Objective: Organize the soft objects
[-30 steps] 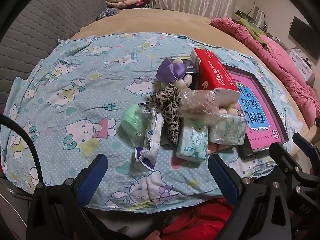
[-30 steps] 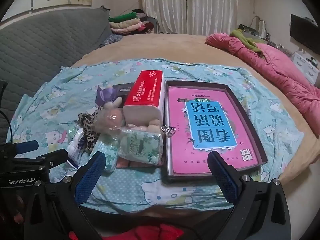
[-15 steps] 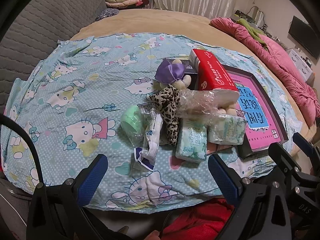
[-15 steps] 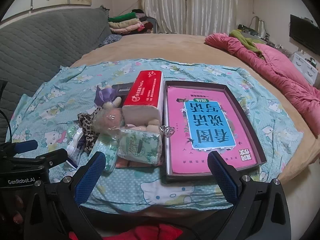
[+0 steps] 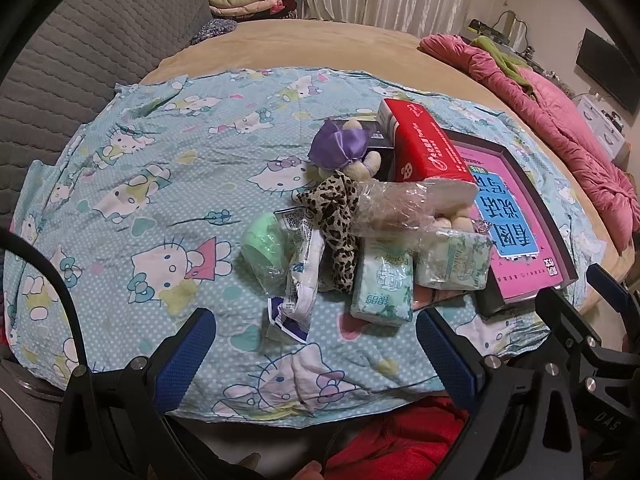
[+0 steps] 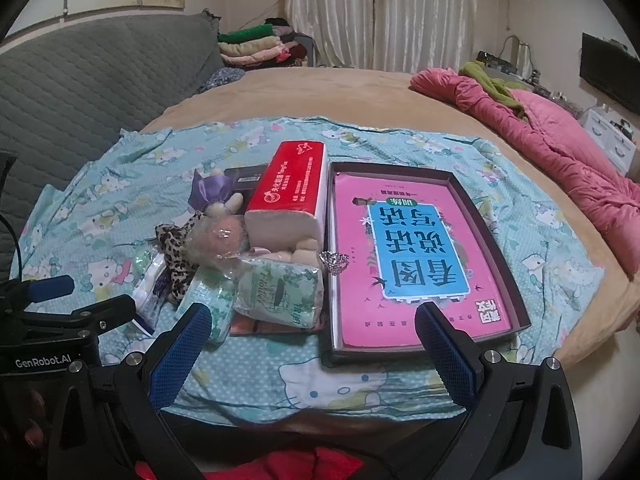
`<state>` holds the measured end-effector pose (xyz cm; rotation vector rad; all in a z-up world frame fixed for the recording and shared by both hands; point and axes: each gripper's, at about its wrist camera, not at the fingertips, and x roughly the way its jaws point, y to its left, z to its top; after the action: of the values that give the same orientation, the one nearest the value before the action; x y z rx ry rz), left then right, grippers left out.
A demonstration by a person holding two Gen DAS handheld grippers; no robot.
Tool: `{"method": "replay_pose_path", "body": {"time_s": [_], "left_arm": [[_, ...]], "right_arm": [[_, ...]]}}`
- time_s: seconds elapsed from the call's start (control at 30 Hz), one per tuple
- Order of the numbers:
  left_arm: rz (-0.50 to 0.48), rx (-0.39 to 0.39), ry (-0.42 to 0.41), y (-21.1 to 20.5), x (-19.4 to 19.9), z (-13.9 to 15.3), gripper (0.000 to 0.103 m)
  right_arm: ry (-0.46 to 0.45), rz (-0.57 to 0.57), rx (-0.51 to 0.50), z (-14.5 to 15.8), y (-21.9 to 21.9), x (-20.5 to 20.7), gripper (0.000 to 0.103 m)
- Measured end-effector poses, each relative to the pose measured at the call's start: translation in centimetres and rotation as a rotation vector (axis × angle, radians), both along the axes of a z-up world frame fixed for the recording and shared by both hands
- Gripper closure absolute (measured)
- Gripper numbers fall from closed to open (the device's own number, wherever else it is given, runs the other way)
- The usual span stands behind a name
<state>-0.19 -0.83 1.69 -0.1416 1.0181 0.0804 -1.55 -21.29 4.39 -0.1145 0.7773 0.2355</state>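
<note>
Soft pile sits mid-sheet on the bed: green tissue pack (image 5: 382, 290) nearest, second tissue pack (image 5: 454, 258) just right of it, leopard scrunchie (image 5: 336, 220) and crumpled wrapper (image 5: 300, 280) left, plush with purple bow (image 5: 344, 150) behind. Red tissue box (image 6: 290, 184) beside the tray (image 6: 508, 280) holding a pink book. Left tool (image 5: 316, 354) wide open, empty, pile straight ahead, pack's long axis pointing toward it. Right tool (image 6: 310, 354) also wide open, empty, pile ahead-left. Left looks nearer.

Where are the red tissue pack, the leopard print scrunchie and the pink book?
red tissue pack (image 6: 294, 178), right wrist view, red top face.
leopard print scrunchie (image 5: 334, 208), left wrist view, upper folds.
pink book (image 6: 416, 248), right wrist view, blue cover panel.
</note>
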Motion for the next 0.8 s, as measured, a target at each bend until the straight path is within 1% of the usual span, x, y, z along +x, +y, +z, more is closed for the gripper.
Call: {"method": "replay_pose_path", "body": {"time_s": [0.8], "left_arm": [[0.008, 0.006, -0.012, 0.07, -0.01, 0.13, 0.002]], "right_arm": [[-0.001, 0.012, -0.004, -0.12, 0.08, -0.08, 0.002]]}}
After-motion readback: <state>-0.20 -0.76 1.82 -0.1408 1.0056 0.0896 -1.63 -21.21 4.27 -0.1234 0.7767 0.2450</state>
